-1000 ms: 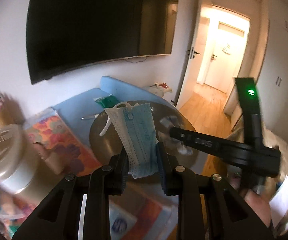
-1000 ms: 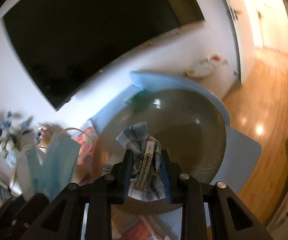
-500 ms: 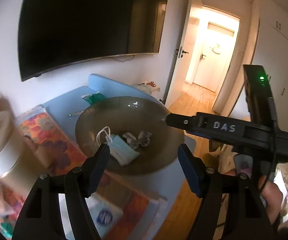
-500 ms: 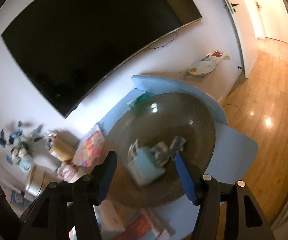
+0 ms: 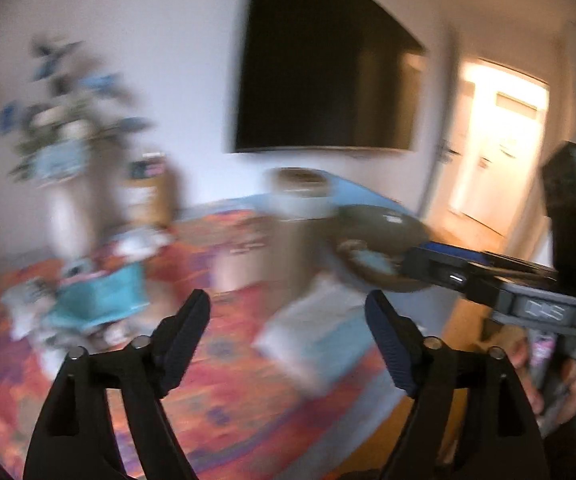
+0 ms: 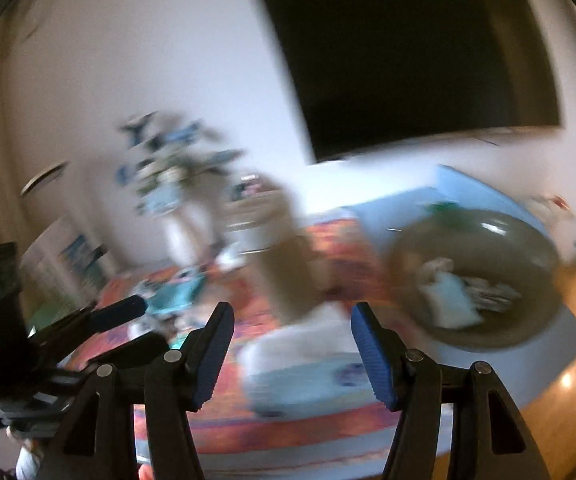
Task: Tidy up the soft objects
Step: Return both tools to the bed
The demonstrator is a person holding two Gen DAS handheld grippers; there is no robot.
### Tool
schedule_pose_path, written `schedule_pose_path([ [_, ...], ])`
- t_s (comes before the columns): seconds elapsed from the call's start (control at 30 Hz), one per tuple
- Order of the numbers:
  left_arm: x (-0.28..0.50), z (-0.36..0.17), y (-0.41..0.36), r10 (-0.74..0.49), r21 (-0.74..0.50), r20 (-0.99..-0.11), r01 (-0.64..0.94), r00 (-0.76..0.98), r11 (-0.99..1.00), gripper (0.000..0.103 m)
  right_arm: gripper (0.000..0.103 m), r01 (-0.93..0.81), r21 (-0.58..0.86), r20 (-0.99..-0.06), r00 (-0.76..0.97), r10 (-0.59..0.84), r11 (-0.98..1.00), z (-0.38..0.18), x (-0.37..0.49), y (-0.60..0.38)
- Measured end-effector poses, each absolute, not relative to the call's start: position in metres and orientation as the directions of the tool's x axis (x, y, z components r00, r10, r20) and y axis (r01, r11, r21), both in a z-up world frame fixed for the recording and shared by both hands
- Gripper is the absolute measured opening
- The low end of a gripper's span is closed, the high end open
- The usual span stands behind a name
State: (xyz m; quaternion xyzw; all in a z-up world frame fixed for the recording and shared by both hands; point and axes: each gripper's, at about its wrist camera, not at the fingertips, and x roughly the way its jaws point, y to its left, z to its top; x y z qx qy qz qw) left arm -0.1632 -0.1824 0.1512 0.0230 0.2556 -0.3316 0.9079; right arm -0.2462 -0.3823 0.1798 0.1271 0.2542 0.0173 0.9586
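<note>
Both views are smeared by motion. My left gripper (image 5: 288,320) hangs over the patterned tablecloth (image 5: 215,392), jaws opening with nothing between them. My right gripper (image 6: 292,332) is open and empty too. The brown bowl (image 6: 528,248) stands at the right and holds the light blue face mask (image 6: 452,300) with a checked cloth (image 6: 492,292) beside it. From the left wrist, the bowl (image 5: 384,224) and mask (image 5: 368,258) lie far right, behind the right gripper (image 5: 420,260). A teal soft object (image 5: 99,300) lies at the left among small items, ahead of the left gripper (image 6: 139,326).
A white and blue tissue pack (image 6: 308,368) lies just ahead of the right fingers. A tan canister (image 5: 255,256), a vase of blue flowers (image 5: 67,120) and a box (image 5: 147,196) stand behind. A dark screen (image 5: 328,92) hangs on the wall. A doorway (image 5: 500,140) opens at the right.
Both grippers opened and dropped the mask and the checked cloth into the bowl. Both then swung left, away from the bowl, over the patterned cloth.
</note>
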Motion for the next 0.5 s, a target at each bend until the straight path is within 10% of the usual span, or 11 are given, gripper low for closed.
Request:
schedule_pose_path([
  [0.17,-0.129,0.131,-0.100,-0.403,-0.130,-0.517,0.396,0.755,0.909,0.082,0.081,-0.103,0.182,-0.540,0.821,0.187,0.978,0.161,-0.210,-0.302],
  [0.5,-0.064,0.059,0.006,-0.076,-0.027,-0.605,0.075,0.792,0.997,0.082,0.081,-0.188,0.188,-0.682,0.681,0.266,0.964,0.075,-0.112,-0.217],
])
